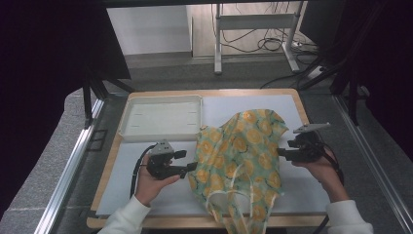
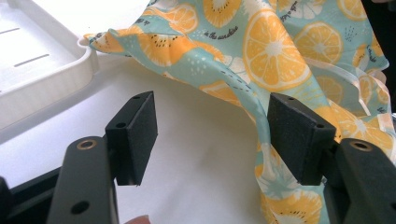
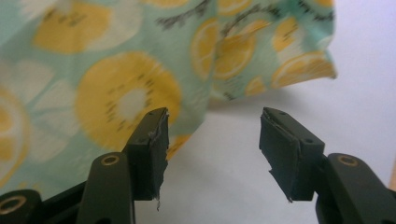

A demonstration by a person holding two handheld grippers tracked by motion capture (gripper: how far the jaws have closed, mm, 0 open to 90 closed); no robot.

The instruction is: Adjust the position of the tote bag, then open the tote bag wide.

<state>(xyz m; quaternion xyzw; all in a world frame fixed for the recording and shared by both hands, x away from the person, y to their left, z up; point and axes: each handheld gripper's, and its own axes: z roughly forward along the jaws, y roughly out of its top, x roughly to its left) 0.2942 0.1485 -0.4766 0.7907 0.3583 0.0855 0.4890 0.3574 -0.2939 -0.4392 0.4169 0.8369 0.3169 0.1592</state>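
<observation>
A teal cloth (image 1: 243,151) printed with orange slices lies crumpled on the white mat (image 1: 146,190), with pale straps (image 1: 233,191) trailing toward the front edge. My left gripper (image 1: 186,161) is at the cloth's left edge, held in a hand. In the left gripper view its jaws (image 2: 212,116) stand open; the cloth's hem (image 2: 247,100) runs just inside the right pad (image 2: 294,135), unpinched. My right gripper (image 1: 285,148) is by the cloth's right edge. Its jaws (image 3: 212,121) are open over bare mat, the cloth (image 3: 93,70) just beyond the left pad.
An empty white tray (image 1: 160,119) sits at the back left of the mat, close to the cloth's upper left corner (image 2: 100,39); its rim (image 2: 70,77) lies left of my left gripper. The wooden table edge (image 1: 302,105) frames the mat. Metal rails run along both sides.
</observation>
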